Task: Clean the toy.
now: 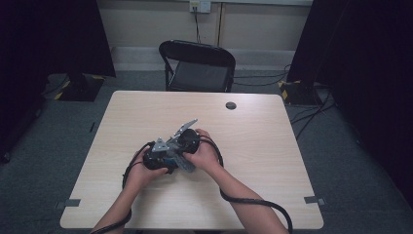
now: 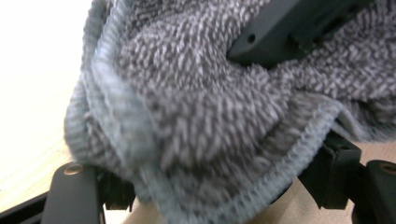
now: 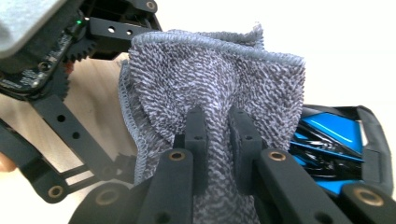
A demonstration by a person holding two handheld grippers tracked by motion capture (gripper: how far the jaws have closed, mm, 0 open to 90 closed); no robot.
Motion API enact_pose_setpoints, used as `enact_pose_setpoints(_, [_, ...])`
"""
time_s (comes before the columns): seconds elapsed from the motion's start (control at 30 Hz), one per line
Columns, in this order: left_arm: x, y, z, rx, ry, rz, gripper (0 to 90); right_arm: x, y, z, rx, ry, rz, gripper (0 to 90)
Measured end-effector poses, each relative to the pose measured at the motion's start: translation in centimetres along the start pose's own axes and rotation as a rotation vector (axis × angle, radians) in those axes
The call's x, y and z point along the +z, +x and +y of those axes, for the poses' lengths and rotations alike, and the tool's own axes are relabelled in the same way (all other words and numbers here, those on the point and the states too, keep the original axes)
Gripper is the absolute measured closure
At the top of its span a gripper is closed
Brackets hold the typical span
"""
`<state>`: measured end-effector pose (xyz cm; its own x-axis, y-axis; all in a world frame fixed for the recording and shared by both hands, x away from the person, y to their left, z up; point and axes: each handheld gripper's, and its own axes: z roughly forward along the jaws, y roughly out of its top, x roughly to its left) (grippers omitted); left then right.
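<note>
Two hands meet over the near middle of the bench (image 1: 253,141). Right tongs (image 3: 217,126) pinch tight on the grey cloth (image 3: 210,84), so it stays put. Left tongs (image 2: 210,186) stand wide around the bunched cloth, maybe to fold it.

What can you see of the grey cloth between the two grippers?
The grey cloth is a small terry towel with looped grey-and-white pile and a stitched pale grey hem. It is bunched and folded, not spread out. The right gripper pinches a fold between its nearly closed black jaws. The left gripper has the bundle between its wider-set jaws; whether its pads press on it is unclear. In the high view the hands and grippers hide it, held together above the wooden table.
</note>
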<state>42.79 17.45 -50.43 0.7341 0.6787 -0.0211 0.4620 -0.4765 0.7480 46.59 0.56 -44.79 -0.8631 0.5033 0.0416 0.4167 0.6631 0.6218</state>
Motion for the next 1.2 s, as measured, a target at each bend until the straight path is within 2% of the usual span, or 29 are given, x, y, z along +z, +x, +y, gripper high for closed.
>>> enact_pose_setpoints(0.2, [0.0,0.0,0.0,0.005,0.004,0.000,25.5,-0.2,-0.8,-0.1,0.034,-0.011,-0.004,80.9])
enact_pose_setpoints(0.23, [0.0,0.0,0.0,0.005,0.004,-0.001,25.6,-0.3,-1.1,-0.2,0.034,-0.011,-0.016,80.9])
enact_pose_setpoints(0.4, [0.0,0.0,0.0,0.006,0.004,-0.001,25.6,-0.5,-2.2,-0.5,0.078,-0.023,-0.031,80.8])
enact_pose_setpoints(0.57, [0.0,0.0,0.0,0.006,0.005,-0.001,25.6,-0.6,-2.6,-0.5,0.066,-0.009,-0.067,80.8])
enact_pose_setpoints(0.93, [0.0,0.0,0.0,0.005,0.004,-0.001,25.5,-0.8,-4.2,-0.6,0.102,0.002,-0.097,80.8])
enact_pose_setpoints(1.2, [0.0,0.0,0.0,0.005,0.004,0.000,25.5,-0.9,-4.8,-0.7,0.109,0.001,-0.107,80.8])
